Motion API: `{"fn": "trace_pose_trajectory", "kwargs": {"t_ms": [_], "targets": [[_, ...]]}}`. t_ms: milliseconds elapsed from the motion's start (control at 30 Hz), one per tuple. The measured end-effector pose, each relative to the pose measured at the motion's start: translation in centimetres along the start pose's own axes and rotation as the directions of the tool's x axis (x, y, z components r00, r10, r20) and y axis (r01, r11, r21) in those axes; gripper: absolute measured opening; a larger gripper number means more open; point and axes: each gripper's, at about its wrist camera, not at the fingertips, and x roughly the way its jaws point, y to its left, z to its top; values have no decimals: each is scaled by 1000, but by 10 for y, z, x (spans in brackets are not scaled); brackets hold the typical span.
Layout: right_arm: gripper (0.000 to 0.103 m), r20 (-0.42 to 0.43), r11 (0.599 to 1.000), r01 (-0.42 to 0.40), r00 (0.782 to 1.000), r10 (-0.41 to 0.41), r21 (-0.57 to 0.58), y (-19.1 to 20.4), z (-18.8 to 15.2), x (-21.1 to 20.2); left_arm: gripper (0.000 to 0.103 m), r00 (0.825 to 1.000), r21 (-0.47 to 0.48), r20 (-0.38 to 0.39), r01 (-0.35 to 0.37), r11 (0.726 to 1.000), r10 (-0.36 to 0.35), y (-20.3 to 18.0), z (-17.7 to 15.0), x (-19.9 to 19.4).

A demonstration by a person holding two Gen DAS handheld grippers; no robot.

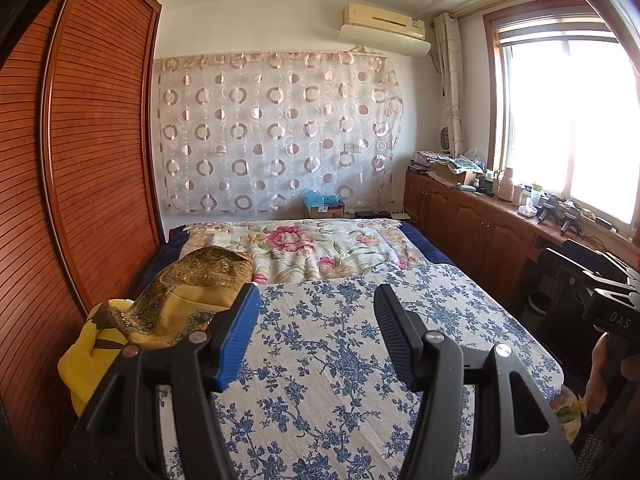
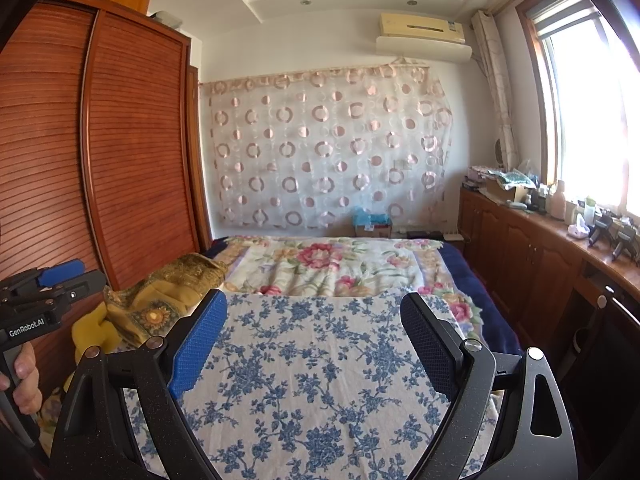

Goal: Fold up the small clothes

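A pile of yellow and gold patterned cloth (image 1: 180, 300) lies at the left edge of the bed, against the wardrobe; it also shows in the right wrist view (image 2: 160, 300). A blue-and-white floral mat (image 1: 340, 360) covers the near part of the bed (image 2: 320, 360). My left gripper (image 1: 316, 320) is open and empty above the mat, just right of the cloth pile. My right gripper (image 2: 316, 336) is open and empty above the mat. The left gripper also shows at the left edge of the right wrist view (image 2: 48, 284).
A wooden slatted wardrobe (image 1: 80, 160) stands along the bed's left side. A pink floral quilt (image 1: 312, 248) covers the far half. Wooden cabinets (image 1: 472, 224) with clutter run under the window on the right. A patterned curtain (image 1: 276, 132) hangs on the far wall.
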Motion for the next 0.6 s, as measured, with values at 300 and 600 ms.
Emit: {"fn": "trace_pose_trajectory", "kwargs": {"t_ms": [300,600], "targets": [[90,1,1000,1,1000,-1,-1,0,0,0,59,1000,1,1,1,1000,-1,0,0,0],[90,2,1000,2,1000,-2,-1,0,-1,0,59,1000,0,3,0,1000,0,1,0,0]]}}
